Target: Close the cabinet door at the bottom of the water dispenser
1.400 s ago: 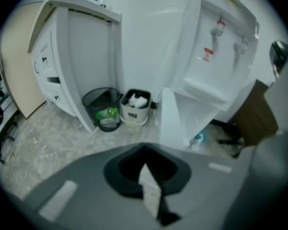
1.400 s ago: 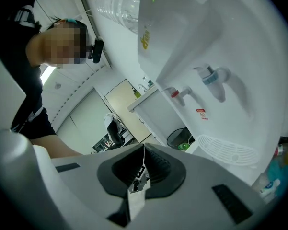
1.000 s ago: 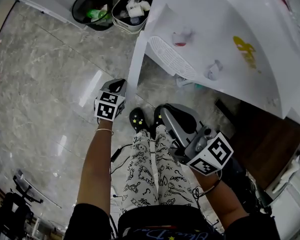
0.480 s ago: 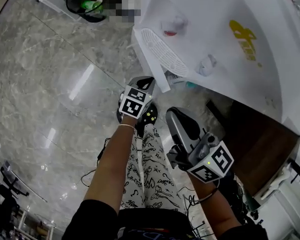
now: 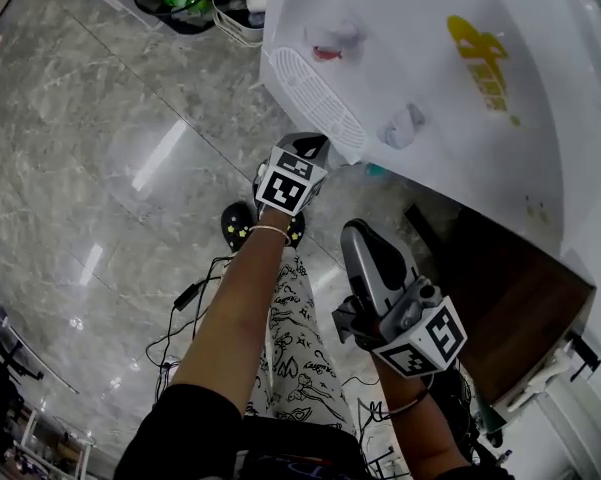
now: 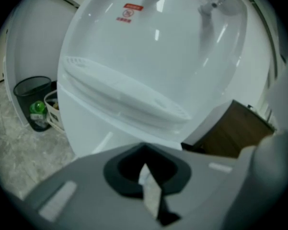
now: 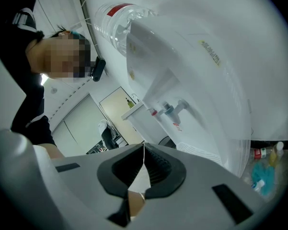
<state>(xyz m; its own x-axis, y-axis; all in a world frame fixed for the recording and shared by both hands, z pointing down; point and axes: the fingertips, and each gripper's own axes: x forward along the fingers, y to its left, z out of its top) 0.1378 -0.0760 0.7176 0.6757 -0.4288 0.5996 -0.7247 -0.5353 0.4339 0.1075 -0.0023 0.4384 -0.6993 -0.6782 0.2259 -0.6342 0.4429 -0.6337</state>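
Door-closing is the step in hand, by my reading. My left gripper [image 5: 310, 148] sits low against the front of the water dispenser [image 5: 430, 58], just under the drip tray [image 5: 318, 98], jaws drawn together with nothing between them. My right gripper [image 5: 362, 236] hangs back over my legs, well apart from the machine, its jaws likewise closed on nothing.

The cabinet door [image 6: 93, 128] shows only in the left gripper view, as the plain white panel beneath the tray, very near my tips. I cannot tell whether it sits flush. The next move, I judge, calls for a straight push with the closed tips until the panel seats, with no gripping.

The head view hides the door under the tray's overhang but shows how both tools stand. The right gripper view alone gives the bottle [image 7: 117, 20], the taps [image 7: 175, 108], and small bottles [image 7: 264, 153] low beside the machine.
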